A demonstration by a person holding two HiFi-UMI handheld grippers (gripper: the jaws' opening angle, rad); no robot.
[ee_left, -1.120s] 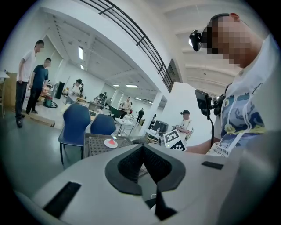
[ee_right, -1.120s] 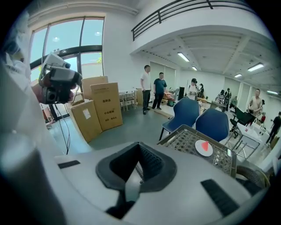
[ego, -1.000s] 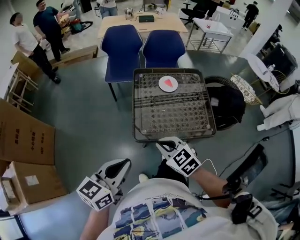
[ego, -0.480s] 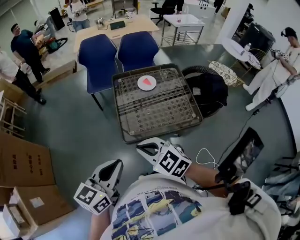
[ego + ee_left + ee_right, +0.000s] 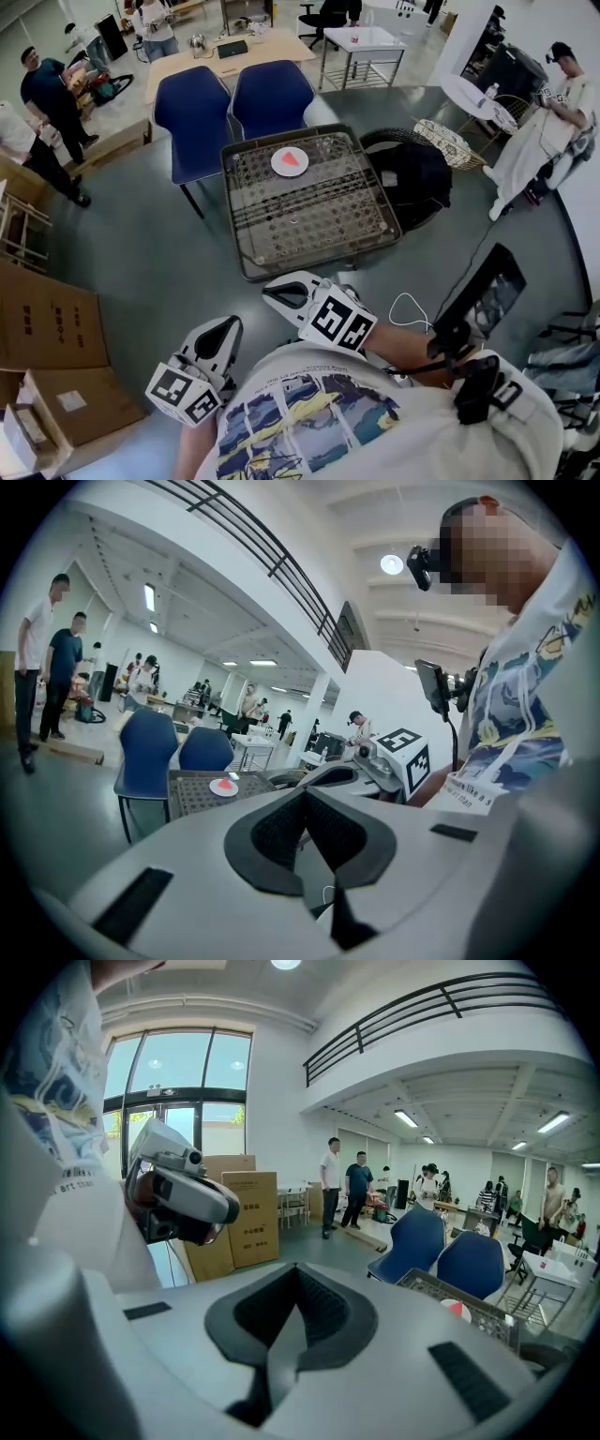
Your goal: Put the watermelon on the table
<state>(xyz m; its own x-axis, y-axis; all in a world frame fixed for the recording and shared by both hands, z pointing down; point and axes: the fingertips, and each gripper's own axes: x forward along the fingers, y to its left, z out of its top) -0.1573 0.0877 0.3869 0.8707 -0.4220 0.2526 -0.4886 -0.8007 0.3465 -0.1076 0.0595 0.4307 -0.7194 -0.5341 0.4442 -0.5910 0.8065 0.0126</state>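
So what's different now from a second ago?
The right gripper slid left, closer to the left gripper, which barely moved. Nothing grabbed or dropped. Both stay shut and empty; the watermelon slice still sits on its plate on the table.

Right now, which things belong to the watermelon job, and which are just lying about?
Job: red watermelon slice, round white plate beneath it, dark mesh-topped table, left claw, right claw.
Lying about: two blue chairs, brown cardboard boxes, woven wicker basket.
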